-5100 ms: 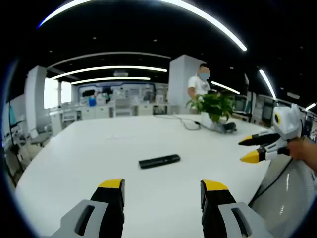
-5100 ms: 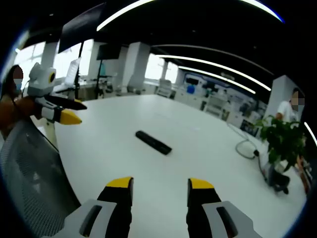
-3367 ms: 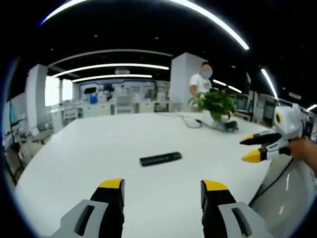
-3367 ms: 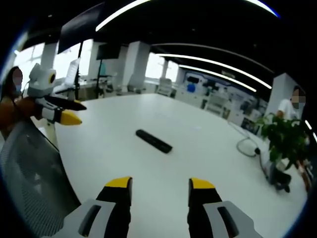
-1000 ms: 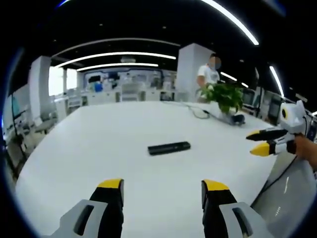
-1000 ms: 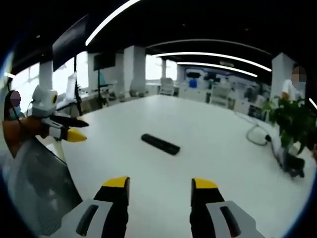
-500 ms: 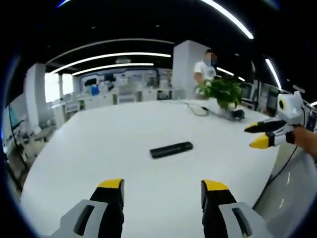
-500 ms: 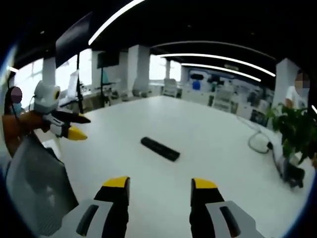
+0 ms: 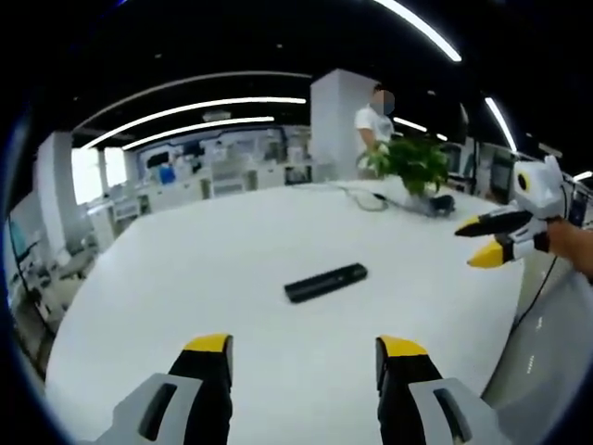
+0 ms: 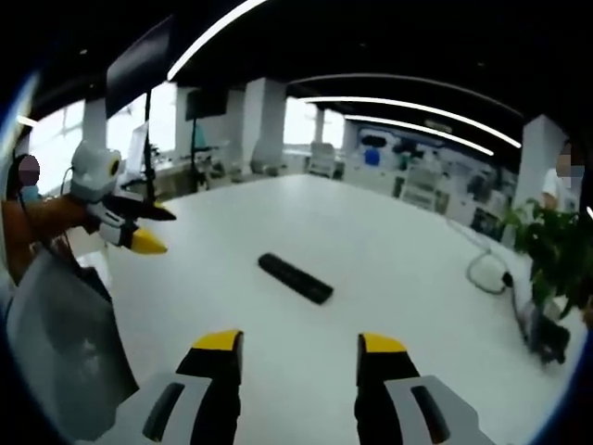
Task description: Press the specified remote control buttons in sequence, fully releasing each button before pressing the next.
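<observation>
We are in a large open-plan office with long curved ceiling lights, working over a broad white table [image 9: 185, 278]. The black remote control [image 9: 325, 282] lies flat near the middle of that table, alone on the bare surface, well apart from both tools; in the right gripper view it sits ahead of our jaws and a little to the left [image 10: 295, 277].

Our left gripper [image 9: 304, 345] hovers above the near part of the table with its yellow-tipped jaws spread apart and nothing between them. It also shows at the left of the right gripper view [image 10: 139, 227], held out over the table edge. Our right gripper [image 10: 300, 341] likewise has its jaws parted and empty; it appears at the right of the left gripper view [image 9: 484, 239], held by a hand [image 9: 573, 248], tips pointing toward the table.

At the far end of the table stand a potted plant [image 9: 408, 162] and a coiled cable [image 9: 363, 195]. A person [image 9: 372, 120] in a white shirt stands behind the plant.
</observation>
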